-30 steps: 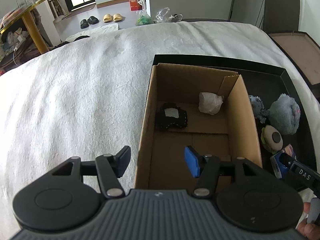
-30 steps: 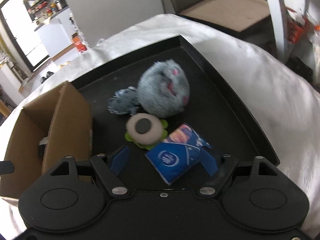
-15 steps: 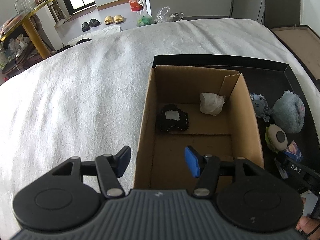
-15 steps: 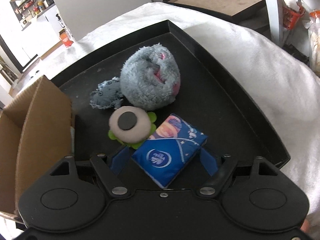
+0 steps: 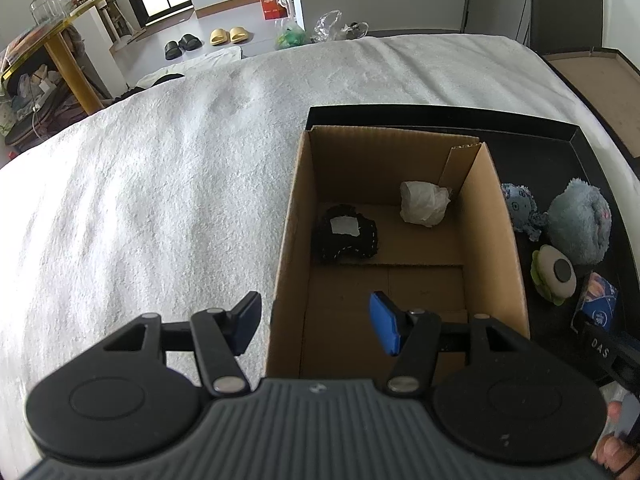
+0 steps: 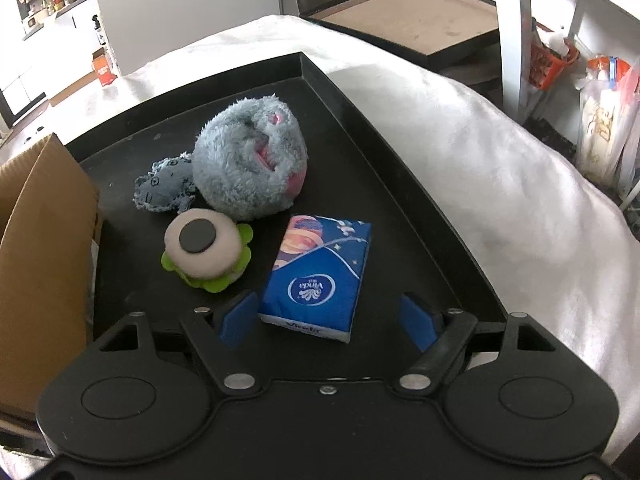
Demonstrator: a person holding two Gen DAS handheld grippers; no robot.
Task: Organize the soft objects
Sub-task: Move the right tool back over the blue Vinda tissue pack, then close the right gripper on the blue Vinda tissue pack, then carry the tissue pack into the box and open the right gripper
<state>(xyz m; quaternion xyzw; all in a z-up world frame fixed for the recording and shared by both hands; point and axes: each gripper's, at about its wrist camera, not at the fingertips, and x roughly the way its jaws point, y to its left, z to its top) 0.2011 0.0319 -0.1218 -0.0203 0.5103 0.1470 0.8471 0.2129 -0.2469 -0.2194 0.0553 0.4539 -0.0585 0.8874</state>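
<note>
A cardboard box (image 5: 500, 216) stands on a black tray (image 6: 384, 148); a black pouch (image 5: 346, 236) and a white wad (image 5: 424, 202) lie inside it. On the tray lie a blue tissue pack (image 6: 320, 276), a round burger-like plush (image 6: 204, 248), a fluffy grey plush ball (image 6: 248, 164) and a small denim plush (image 6: 166, 186). My right gripper (image 6: 326, 322) is open, its fingers on either side of the near end of the tissue pack. My left gripper (image 5: 316, 326) is open and empty, straddling the box's near left wall.
The tray sits on a white towel-covered surface (image 5: 160, 184). A brown-topped tray or table (image 6: 416, 20) stands beyond the far right edge. Bags (image 6: 604, 120) and a white frame leg (image 6: 516, 40) are at the right. The box also shows in the right wrist view (image 6: 44, 240).
My right gripper has moved forward and turned, so the tissue pack now lies between its open fingers. My left gripper has stayed nearly still at the box.
</note>
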